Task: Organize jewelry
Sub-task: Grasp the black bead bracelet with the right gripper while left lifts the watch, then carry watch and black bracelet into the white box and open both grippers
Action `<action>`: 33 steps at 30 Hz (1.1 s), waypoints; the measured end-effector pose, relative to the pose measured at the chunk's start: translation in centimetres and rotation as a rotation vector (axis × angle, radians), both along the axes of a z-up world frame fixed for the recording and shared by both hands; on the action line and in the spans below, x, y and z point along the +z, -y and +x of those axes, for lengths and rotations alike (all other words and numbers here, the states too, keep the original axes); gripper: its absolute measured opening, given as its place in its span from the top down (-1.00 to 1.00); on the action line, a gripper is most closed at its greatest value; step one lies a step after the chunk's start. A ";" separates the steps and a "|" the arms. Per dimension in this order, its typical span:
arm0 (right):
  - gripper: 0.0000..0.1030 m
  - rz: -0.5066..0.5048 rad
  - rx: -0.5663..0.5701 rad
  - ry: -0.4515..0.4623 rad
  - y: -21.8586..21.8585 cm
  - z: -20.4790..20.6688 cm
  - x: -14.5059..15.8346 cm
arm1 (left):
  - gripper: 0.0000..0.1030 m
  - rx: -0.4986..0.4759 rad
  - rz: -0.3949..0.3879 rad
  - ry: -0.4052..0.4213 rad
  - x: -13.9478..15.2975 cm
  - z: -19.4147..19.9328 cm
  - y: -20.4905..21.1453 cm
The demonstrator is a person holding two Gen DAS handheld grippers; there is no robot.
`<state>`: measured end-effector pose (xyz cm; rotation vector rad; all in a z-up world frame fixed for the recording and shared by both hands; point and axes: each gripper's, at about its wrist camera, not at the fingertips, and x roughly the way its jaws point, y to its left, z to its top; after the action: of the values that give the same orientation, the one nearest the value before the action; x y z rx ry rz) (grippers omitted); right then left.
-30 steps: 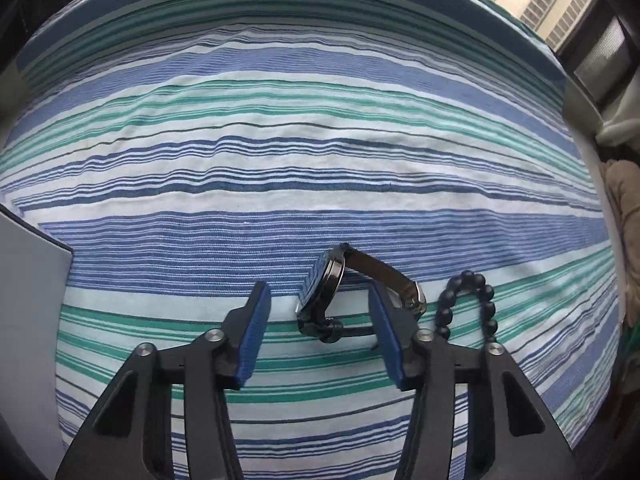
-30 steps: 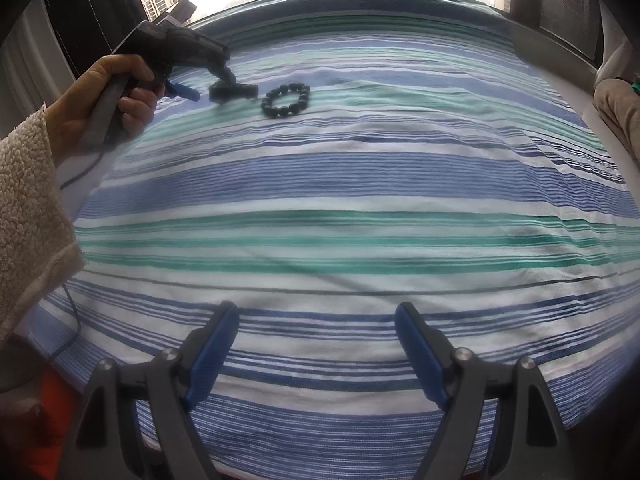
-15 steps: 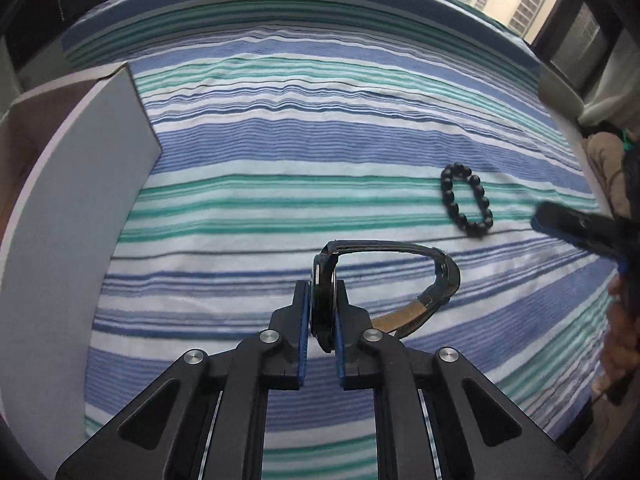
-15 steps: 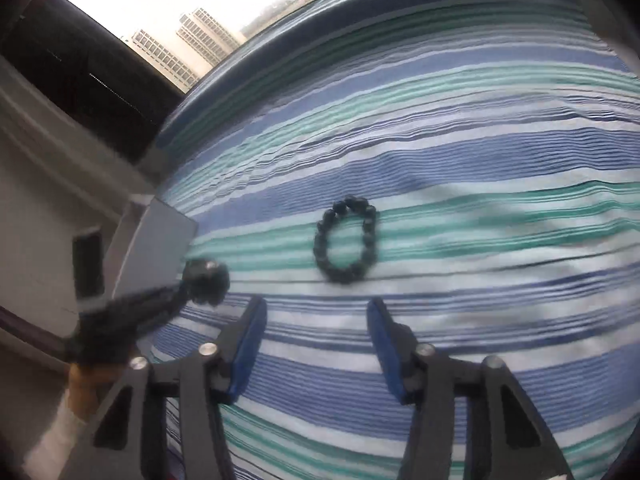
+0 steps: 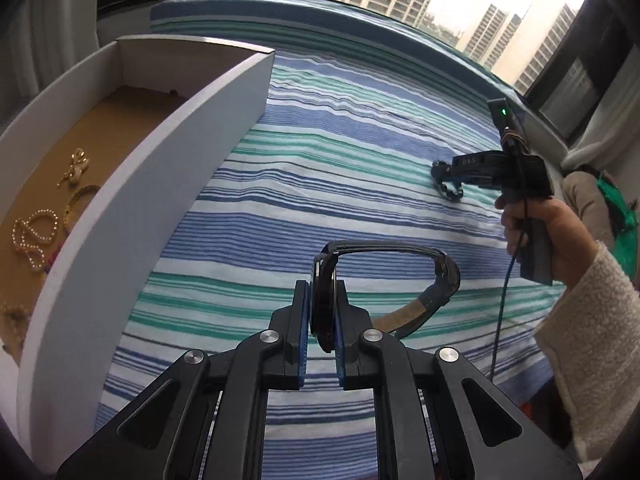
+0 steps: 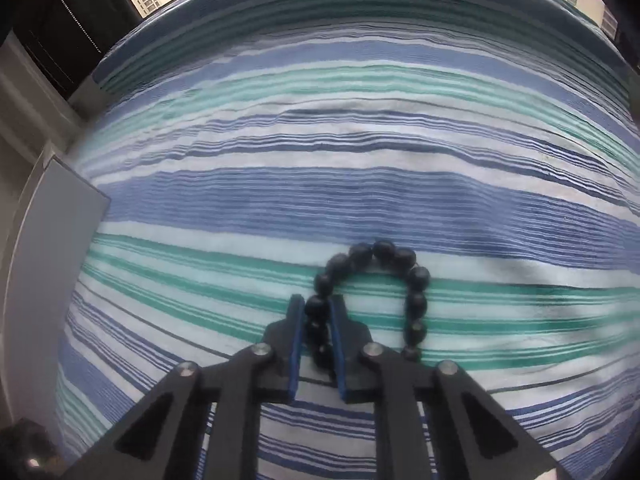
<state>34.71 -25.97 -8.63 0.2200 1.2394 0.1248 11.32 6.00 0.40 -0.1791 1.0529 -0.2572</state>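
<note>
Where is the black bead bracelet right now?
In the right wrist view the black bead bracelet lies low and centre on the striped bedspread, one side between the right gripper's closing jaws.

We see from our left gripper (image 5: 322, 312), looking steeply down across the bedspread (image 5: 340, 168) toward the window; from our right gripper (image 6: 316, 336), closer and steeper; both views share the bracelet (image 6: 376, 280)

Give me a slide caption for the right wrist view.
Right gripper closing on a black bead bracelet lying on the striped bedspread.
</note>
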 end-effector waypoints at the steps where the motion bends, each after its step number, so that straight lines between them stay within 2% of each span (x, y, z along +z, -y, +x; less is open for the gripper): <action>1: 0.74 0.033 -0.011 0.018 0.2 -0.4 0.6 | 0.83 0.007 -0.014 0.010 0.6 -0.7 -0.8; 5: 0.74 0.115 0.020 0.093 -0.3 -2.6 4.6 | 0.83 0.054 -0.043 0.060 3.4 -3.4 -5.1; 10: 0.74 0.267 0.131 0.195 -4.9 -4.9 11.1 | 0.83 0.194 -0.095 0.086 6.0 -5.3 -12.5; 14: 0.74 0.373 0.266 0.288 -11.5 -5.8 16.1 | 0.83 0.352 -0.001 0.135 7.3 -5.4 -18.6; 17: 0.74 0.433 0.369 0.320 -17.3 -6.3 18.1 | 0.83 0.444 0.060 0.114 6.4 -4.7 -22.1; 19: 0.74 0.458 0.437 0.318 -21.1 -6.6 18.5 | 0.83 0.482 0.113 0.095 5.5 -4.2 -23.4; 25: 0.74 0.473 0.584 0.255 -30.7 -7.4 16.6 | 0.83 0.504 0.138 0.008 1.8 -2.5 -24.9; 29: 0.74 0.363 0.658 0.237 -35.5 -8.0 14.4 | 0.83 0.515 0.165 -0.021 0.6 -2.2 -25.2; 33: 0.73 0.217 0.727 0.225 -39.0 -8.7 12.5 | 0.77 0.529 0.169 -0.006 0.2 -2.4 -24.9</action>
<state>25.98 13.02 3.83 -0.0676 1.0308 0.8918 8.95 30.92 0.64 -0.2980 0.9908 0.3092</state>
